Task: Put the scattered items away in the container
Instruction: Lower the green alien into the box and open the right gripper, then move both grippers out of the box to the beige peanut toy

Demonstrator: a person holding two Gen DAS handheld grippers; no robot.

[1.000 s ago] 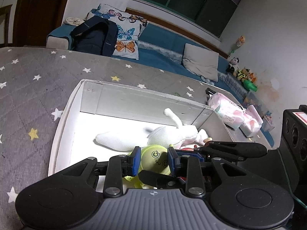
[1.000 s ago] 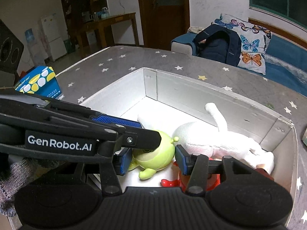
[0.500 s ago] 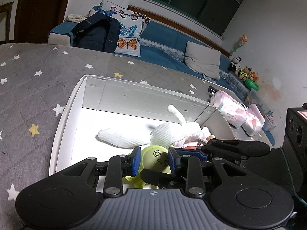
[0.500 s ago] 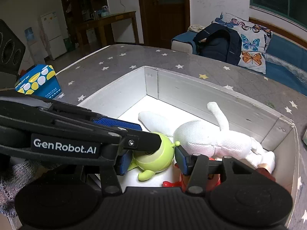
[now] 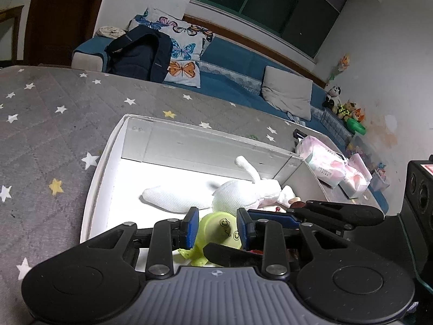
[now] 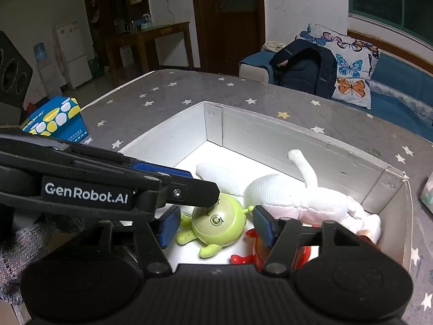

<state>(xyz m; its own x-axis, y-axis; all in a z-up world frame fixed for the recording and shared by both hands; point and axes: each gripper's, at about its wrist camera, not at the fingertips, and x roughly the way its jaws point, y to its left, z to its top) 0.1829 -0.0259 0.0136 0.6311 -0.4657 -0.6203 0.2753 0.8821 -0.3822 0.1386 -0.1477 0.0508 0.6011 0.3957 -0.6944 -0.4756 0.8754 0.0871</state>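
A white open box [image 5: 189, 146] [image 6: 270, 132] sits on the grey star-patterned surface. Inside lie a white plush rabbit [image 5: 238, 193] [image 6: 292, 195], a green round toy [image 5: 219, 230] [image 6: 219, 220] and a red toy [image 6: 259, 252]. My left gripper [image 5: 217, 228] is open, its blue pads either side of the green toy without clearly touching it. My right gripper [image 6: 216, 223] is open, straddling the same toy from above. The left gripper's arm crosses the right wrist view [image 6: 108, 187]. The red toy is mostly hidden by the right gripper.
A blue and yellow tissue box [image 6: 54, 119] stands left of the white box. Pink tissue packs [image 5: 330, 165] lie beyond the box's right end. A black speaker [image 5: 419, 189] stands at far right. A sofa with a dark backpack [image 5: 140, 51] is behind.
Both cameras have risen and drawn back slightly from the box. The green toy stays on the box floor between the open pads.
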